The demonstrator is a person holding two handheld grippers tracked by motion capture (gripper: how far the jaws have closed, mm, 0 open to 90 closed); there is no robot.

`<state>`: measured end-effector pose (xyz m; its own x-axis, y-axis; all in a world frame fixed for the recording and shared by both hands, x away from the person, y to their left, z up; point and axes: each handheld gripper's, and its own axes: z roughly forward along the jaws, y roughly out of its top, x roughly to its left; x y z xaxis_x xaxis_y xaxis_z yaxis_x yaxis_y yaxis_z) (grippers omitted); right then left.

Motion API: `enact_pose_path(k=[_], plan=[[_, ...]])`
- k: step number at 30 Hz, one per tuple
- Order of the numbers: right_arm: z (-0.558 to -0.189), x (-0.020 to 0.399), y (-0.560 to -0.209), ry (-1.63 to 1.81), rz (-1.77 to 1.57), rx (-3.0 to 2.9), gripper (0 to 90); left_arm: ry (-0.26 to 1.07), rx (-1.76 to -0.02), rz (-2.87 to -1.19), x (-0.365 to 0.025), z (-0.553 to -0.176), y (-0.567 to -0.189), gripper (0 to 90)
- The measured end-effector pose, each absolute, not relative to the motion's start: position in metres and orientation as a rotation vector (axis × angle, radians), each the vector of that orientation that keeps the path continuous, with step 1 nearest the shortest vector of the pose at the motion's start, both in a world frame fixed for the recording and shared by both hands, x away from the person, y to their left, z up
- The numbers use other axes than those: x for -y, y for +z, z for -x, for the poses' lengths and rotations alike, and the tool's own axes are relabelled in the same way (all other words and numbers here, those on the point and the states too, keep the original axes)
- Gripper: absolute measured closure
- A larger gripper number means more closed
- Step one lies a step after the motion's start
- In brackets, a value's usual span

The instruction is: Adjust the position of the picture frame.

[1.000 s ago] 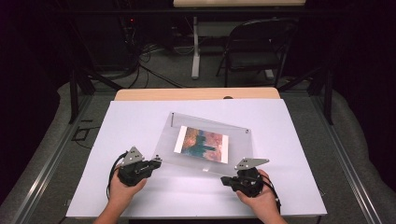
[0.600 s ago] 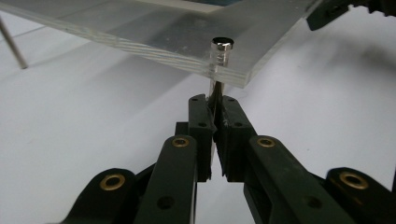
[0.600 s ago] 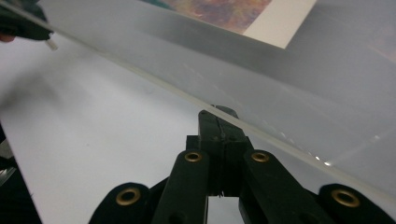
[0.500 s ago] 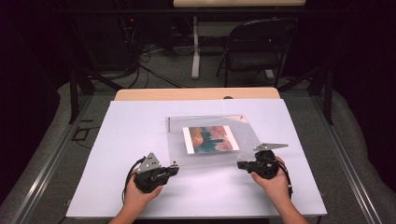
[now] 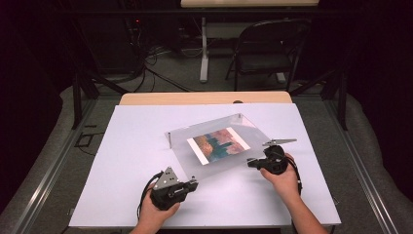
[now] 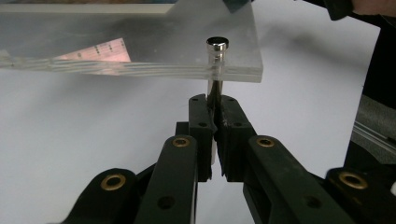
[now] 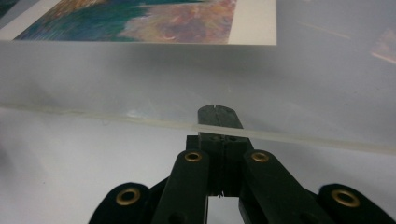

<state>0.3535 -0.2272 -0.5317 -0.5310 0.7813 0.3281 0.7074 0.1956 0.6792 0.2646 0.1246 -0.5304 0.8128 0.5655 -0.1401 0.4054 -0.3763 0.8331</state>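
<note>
A clear acrylic frame (image 5: 185, 146) with a colourful print (image 5: 219, 143) inside lies tilted on the white table (image 5: 131, 156). In the left gripper view its corner (image 6: 140, 46) rests on a metal standoff pin (image 6: 217, 56). My left gripper (image 6: 215, 105) is shut on that pin's lower part, and it sits at the frame's near corner (image 5: 195, 183) in the high view. My right gripper (image 5: 250, 161) is at the frame's right edge. Its jaws are shut, with the tips (image 7: 218, 115) tucked under the acrylic edge (image 7: 116, 117). The print (image 7: 140, 21) lies just beyond.
The white sheet covers a wooden table whose far edge (image 5: 204, 98) shows. Behind it stand a folding chair (image 5: 265, 48), a table leg (image 5: 204, 53) and floor cables (image 5: 156, 63). Grey padding (image 5: 370, 146) flanks the table on both sides.
The frame has turned anticlockwise on the table. My left hand moved right along the front, and my right hand moved right and farther away, both staying at the frame's corners.
</note>
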Motion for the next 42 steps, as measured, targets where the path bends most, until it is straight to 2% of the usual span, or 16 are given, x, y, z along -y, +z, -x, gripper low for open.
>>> enact_pose_path(k=[16,23,31,38,42], plan=[[-0.377,0.219,-0.535,1.147,-1.485,-2.374,90.0,0.189,-0.681,-2.044,-0.102,-0.257,-0.539,85.3],[-0.377,0.226,-0.537,1.157,-1.491,-2.351,90.0,0.153,-0.656,-2.067,-0.089,-0.261,-0.540,85.3],[-0.354,0.250,-0.527,1.068,-1.478,-2.264,84.1,0.125,-0.615,-2.135,-0.061,-0.260,-0.552,84.7],[-0.320,0.254,-0.516,1.082,-1.405,-2.215,75.9,0.107,-0.631,-2.157,-0.059,-0.261,-0.556,83.0],[-0.306,0.253,-0.511,1.154,-1.371,-2.203,71.5,0.095,-0.645,-2.144,-0.067,-0.258,-0.553,72.7]])
